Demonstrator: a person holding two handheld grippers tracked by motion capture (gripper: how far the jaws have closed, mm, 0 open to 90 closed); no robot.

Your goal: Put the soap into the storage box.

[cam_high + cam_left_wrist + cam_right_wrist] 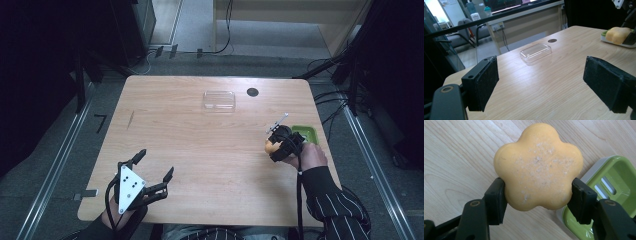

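My right gripper (537,195) is shut on an orange flower-shaped soap (537,167), held just above the wood table. In the high view that right gripper (277,145) sits at the table's right side with the soap (270,146) at its tip. A green soap dish (614,185) lies close to the right of the soap; the dish (306,132) is by the table's right edge. My left gripper (156,165) rests open near the front left of the table, its pads (482,83) wide apart with nothing between them.
A clear plastic lid (219,99) lies at the far middle of the table (200,150), next to a dark round hole (252,92). The lid (535,52) sits ahead of the left gripper. Cables run on the floor beyond the table.
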